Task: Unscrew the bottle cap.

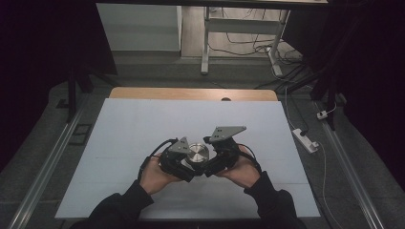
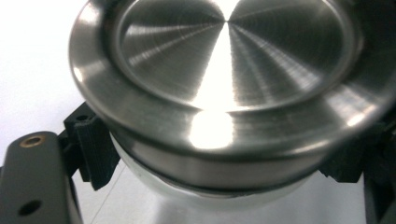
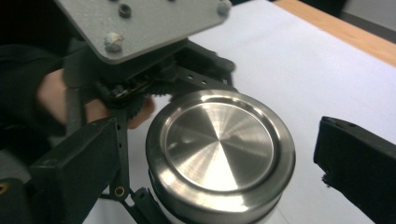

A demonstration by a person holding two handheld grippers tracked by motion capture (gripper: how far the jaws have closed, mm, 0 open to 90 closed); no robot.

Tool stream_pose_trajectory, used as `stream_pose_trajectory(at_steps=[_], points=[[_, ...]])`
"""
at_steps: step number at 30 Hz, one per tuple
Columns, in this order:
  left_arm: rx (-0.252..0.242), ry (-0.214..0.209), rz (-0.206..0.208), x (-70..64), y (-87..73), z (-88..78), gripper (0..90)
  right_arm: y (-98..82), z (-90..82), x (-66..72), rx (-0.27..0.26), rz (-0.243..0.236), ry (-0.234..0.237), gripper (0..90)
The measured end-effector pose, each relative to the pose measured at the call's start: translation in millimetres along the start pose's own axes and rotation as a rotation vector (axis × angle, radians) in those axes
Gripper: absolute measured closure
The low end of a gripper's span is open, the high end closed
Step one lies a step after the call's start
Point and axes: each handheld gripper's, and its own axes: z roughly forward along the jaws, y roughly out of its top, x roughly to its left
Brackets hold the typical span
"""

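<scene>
The left gripper (image 1: 187, 162) clamps the steel jar (image 1: 197, 153) below its lid (image 3: 219, 144), steadying it just above the table (image 1: 143, 129). The right gripper (image 1: 213, 160) stands released, jaws wide either side of the lid, probably to twist it.

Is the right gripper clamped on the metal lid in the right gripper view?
No: the right gripper has its jaws standing apart on either side of the metal lid, with white table showing between lid and right jaw.
</scene>
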Motion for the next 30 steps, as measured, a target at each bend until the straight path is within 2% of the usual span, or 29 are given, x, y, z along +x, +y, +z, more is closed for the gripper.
stream_pose_trajectory(at_steps=[2,7,10,12,14,17,20,22,26,28,30], points=[[0.002,0.019,-0.005,-0.1,0.3,-0.6,15.6,1.1,2.2,4.4,0.005,0.008,-0.054,4.6],[-0.005,0.043,-0.022,-0.7,0.5,-1.0,15.6,1.1,8.7,10.5,-0.003,0.008,-0.143,9.5],[0.002,0.042,-0.012,-0.8,0.8,-1.3,15.6,-0.5,9.8,10.8,-0.017,0.010,-0.131,19.3],[0.003,0.033,-0.011,-0.7,0.5,-1.4,15.6,-0.7,9.6,10.6,-0.017,0.013,-0.121,19.6],[0.001,0.016,-0.007,-0.4,0.4,-1.8,15.6,-0.5,8.6,9.0,-0.011,0.017,-0.101,19.7],[-0.004,-0.025,0.012,0.0,0.2,-2.8,15.6,-0.9,5.6,4.6,-0.009,0.006,-0.044,19.8],[-0.006,-0.070,0.039,-1.4,0.3,-3.6,15.6,-1.4,1.9,-0.4,-0.003,-0.028,0.040,19.8],[0.005,-0.086,0.068,-3.7,1.7,-4.1,15.6,-2.9,-1.1,-4.0,-0.005,-0.069,0.098,19.8],[0.005,-0.124,0.092,-8.1,3.8,-2.1,15.6,-6.7,-7.2,-11.6,-0.013,-0.120,0.205,19.8],[0.011,-0.120,0.093,-9.8,4.4,-1.1,15.6,-8.5,-8.7,-14.0,-0.014,-0.128,0.233,19.6],[0.010,-0.108,0.090,-9.4,4.3,-1.8,15.6,-8.3,-9.1,-13.3,-0.008,-0.115,0.221,16.5]])
